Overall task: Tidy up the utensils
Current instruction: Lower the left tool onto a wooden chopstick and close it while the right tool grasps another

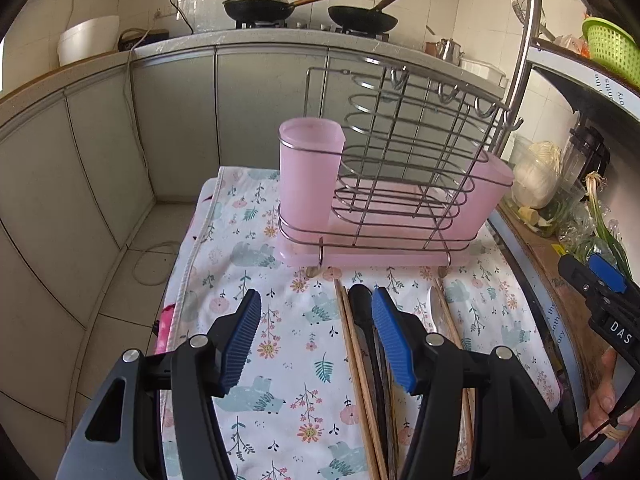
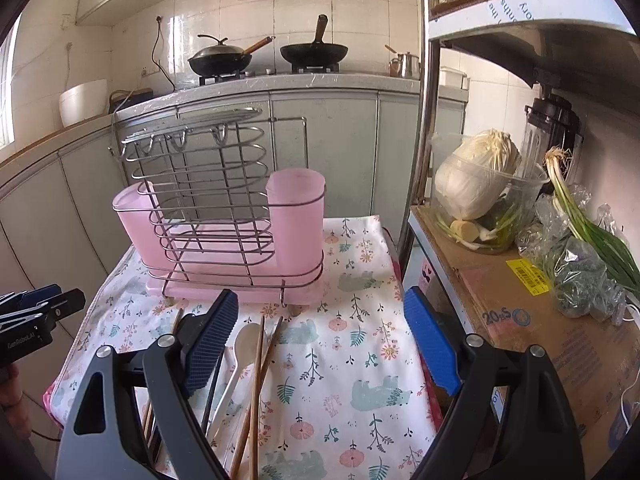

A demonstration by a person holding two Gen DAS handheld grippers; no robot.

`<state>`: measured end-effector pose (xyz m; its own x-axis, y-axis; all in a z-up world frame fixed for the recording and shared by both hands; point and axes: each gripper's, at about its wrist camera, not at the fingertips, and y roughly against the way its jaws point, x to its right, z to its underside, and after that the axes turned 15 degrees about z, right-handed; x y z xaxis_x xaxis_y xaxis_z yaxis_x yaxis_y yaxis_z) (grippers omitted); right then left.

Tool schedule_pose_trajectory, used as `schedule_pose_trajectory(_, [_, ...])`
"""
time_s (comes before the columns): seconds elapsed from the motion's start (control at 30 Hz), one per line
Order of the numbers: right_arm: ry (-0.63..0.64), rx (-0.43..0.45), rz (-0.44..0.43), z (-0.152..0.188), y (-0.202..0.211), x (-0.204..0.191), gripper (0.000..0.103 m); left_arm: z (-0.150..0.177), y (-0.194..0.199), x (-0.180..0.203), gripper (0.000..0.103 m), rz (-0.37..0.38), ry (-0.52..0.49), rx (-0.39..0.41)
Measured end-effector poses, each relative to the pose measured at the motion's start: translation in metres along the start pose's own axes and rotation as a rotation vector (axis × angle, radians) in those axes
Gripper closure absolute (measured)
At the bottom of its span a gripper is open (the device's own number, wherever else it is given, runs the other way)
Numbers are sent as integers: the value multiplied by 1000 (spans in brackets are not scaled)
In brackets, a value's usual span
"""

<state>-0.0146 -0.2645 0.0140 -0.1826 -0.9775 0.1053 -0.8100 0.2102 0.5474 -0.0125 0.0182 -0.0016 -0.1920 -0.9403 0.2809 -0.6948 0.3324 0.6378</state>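
A wire rack (image 1: 404,168) with pink cups (image 1: 310,172) and a pink tray stands at the far end of the floral cloth (image 1: 280,364). In front of it lie wooden chopsticks (image 1: 354,356), a black utensil (image 1: 362,304) and a pale spoon (image 1: 435,308). My left gripper (image 1: 316,308) hangs open just above the cloth, its right finger over the black utensil. My right gripper (image 2: 320,304) is open too, above the cloth right of the pale spoon (image 2: 248,340) and chopsticks (image 2: 260,364). The rack (image 2: 224,208) holds no utensils. Each gripper shows at the other view's edge (image 1: 580,268) (image 2: 60,300).
A metal shelf post (image 2: 426,128) rises close on the right. The shelf carries a cardboard box (image 2: 520,320), a clear bowl with cabbage (image 2: 476,184) and green onions (image 2: 588,224). The table edge drops to the floor (image 1: 132,280) on the left. Woks (image 1: 256,4) sit on the far stove.
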Motion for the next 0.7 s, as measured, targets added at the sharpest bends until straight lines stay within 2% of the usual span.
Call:
schedule_pose_trajectory(0.17, [-13,-97,-55,7,-25,3,20,3,-34,-15,61,57,60,-131])
schedule_pose_trajectory(0.2, [-11,-107,-65,8,-28,3,24,4,-42,-18,66,83,80,-165])
schedule_pose_trajectory(0.4, [-28,-214,-141,15,-53,2,52,9,-83,-34,79,209,205,-312])
schedule_pose_trajectory(0.47, [-41,-245,-169,17,-59,2,56,10,-96,-37,81,226,229,-348])
schedule_pose_trajectory(0.57, [-48,-263,-185,20,-67,3,58,13,-115,-42,83,234,269,-397])
schedule_pose_trajectory(0.7, [-43,-263,-185,20,-71,4,58,19,-136,-47,87,286,337,-450])
